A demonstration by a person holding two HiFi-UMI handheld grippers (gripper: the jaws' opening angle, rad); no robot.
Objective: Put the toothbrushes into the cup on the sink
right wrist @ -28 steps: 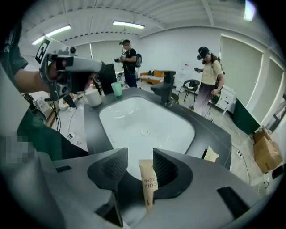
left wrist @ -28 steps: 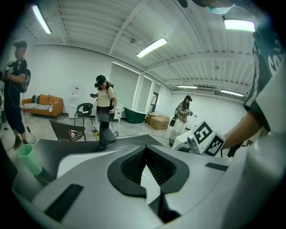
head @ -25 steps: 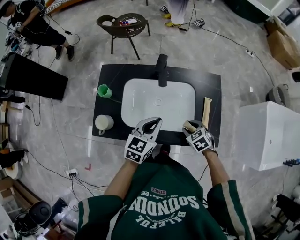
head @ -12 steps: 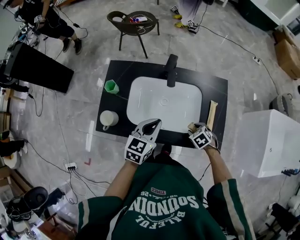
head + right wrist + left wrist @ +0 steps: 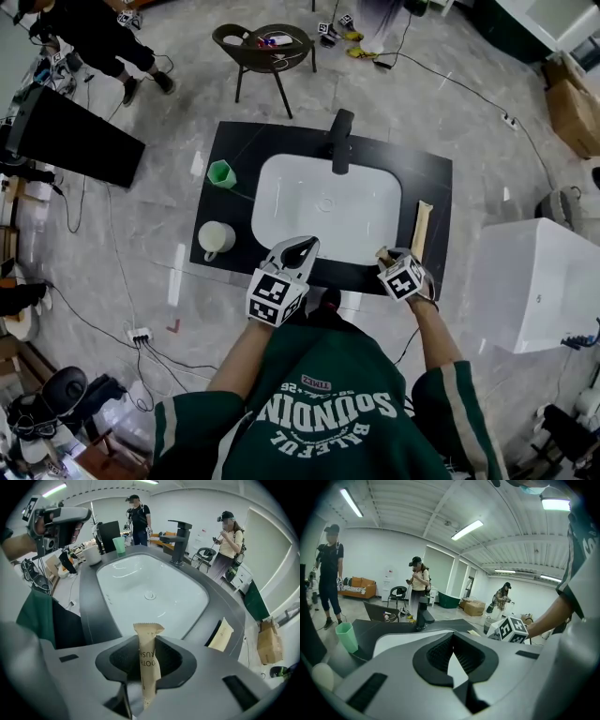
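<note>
From the head view: at the 6 o'clock edge of the black counter [image 5: 234,141], left gripper [image 5: 298,251] over the rim of the white sink [image 5: 281,202], jaws pressed together on nothing. At about 4 o'clock of the basin, right gripper [image 5: 386,259] with the tan end of the held toothbrush packet [image 5: 382,252] poking out between its jaws. Just beyond it, toward 1 o'clock, second toothbrush packet [image 5: 419,230] flat on the counter along the basin's 3 o'clock side. Green cup [image 5: 221,173] upright at 10 o'clock of the basin, white mug [image 5: 216,238] at 8 o'clock, black faucet [image 5: 341,141] at 12 o'clock. From the left gripper view: jaw tips together, empty, only the white basin visible through the hollow behind them; green cup [image 5: 346,636] off at 9 o'clock, mug [image 5: 322,677] at 8 o'clock, faucet [image 5: 423,613] near 11 o'clock, the right gripper's marker cube at 2 o'clock. From the right gripper view: jaws closing, pinching the held toothbrush packet [image 5: 148,663], upright between the pads with its crimped end jutting past the tips; second toothbrush packet [image 5: 221,634] near, at 2 o'clock, apart from the jaws; green cup [image 5: 119,544] and mug [image 5: 92,554] well apart across the basin, near 11 o'clock; faucet [image 5: 181,541] at 12 o'clock.
</note>
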